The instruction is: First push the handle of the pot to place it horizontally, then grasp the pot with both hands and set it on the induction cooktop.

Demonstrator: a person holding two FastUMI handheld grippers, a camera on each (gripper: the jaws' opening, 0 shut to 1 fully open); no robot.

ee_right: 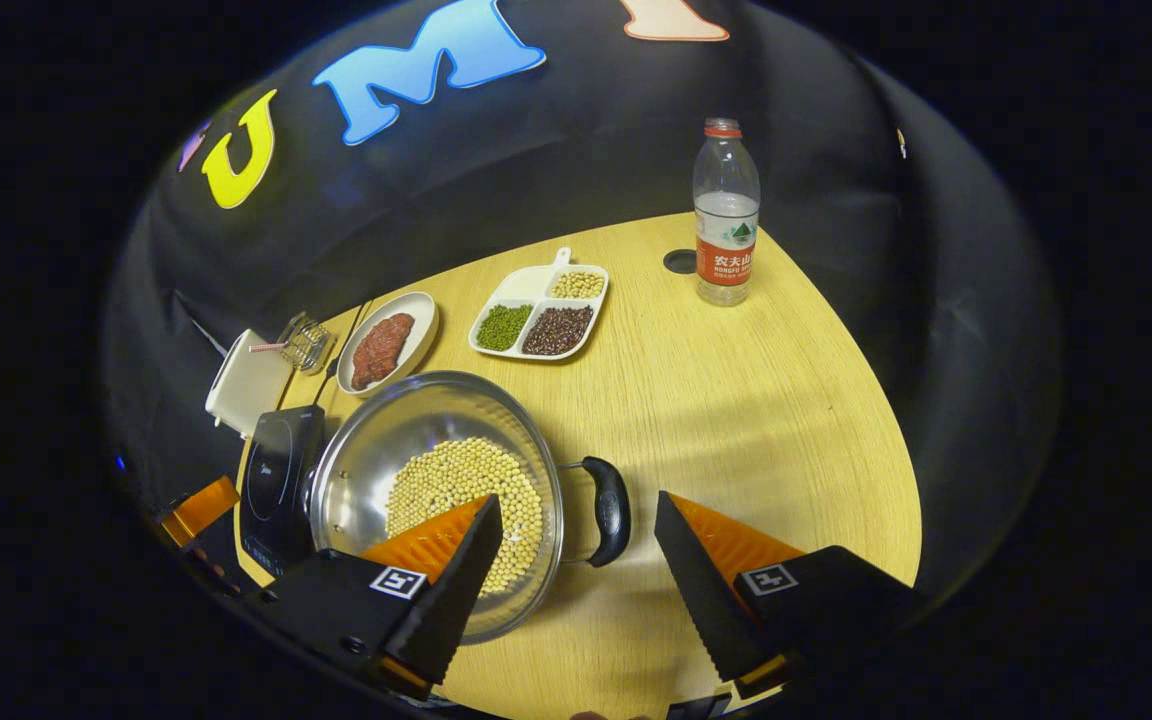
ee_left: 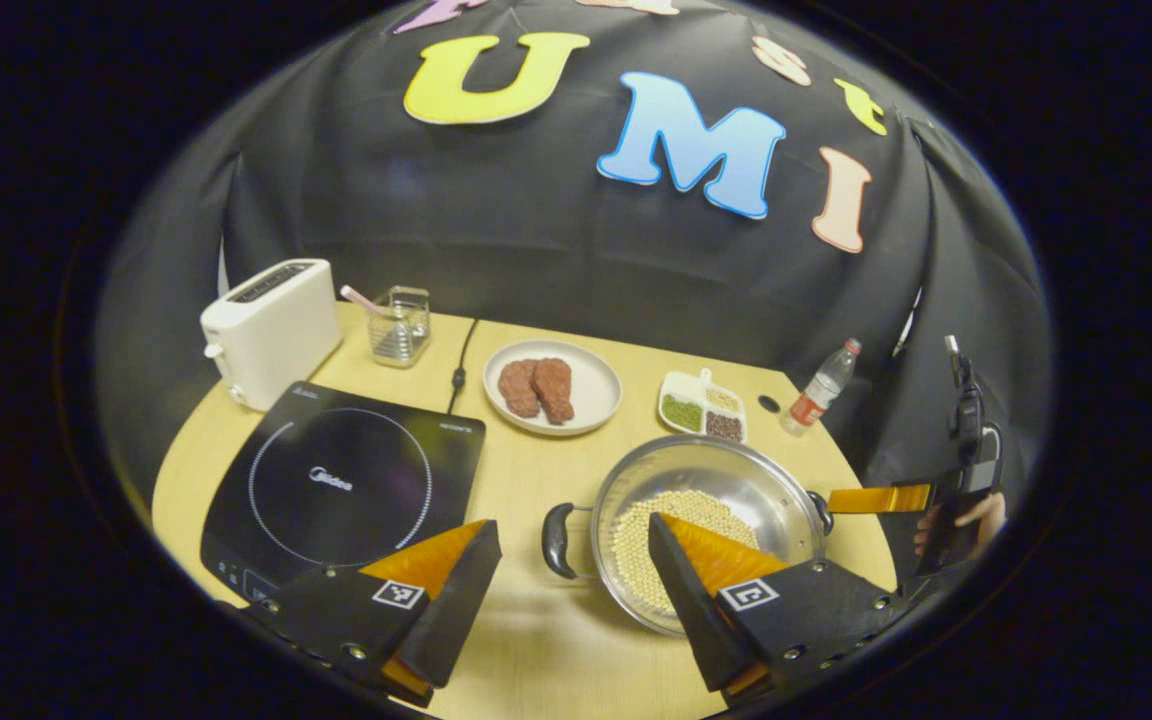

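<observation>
A steel pot (ee_left: 726, 475) with pale beans in it stands on the wooden table, just right of the black induction cooktop (ee_left: 341, 490). Its two dark handles point left and right. My left gripper (ee_left: 572, 528) is open, and the pot's left handle (ee_left: 558, 540) shows in the gap between its fingers. In the right gripper view the pot (ee_right: 406, 420) sits at lower left. My right gripper (ee_right: 577, 503) is open too, with the pot's right handle (ee_right: 608, 510) showing between its fingers. Neither gripper presses on a handle. The cooktop (ee_right: 276, 480) lies beyond the pot.
Behind the cooktop stand a white toaster (ee_left: 271, 330) and a glass holder (ee_left: 398, 325). A plate with meat (ee_left: 551, 388), a divided dish of beans (ee_left: 704, 408) and a water bottle (ee_left: 821, 388) line the back. The right gripper (ee_left: 896, 497) and the hand holding it show beside the pot.
</observation>
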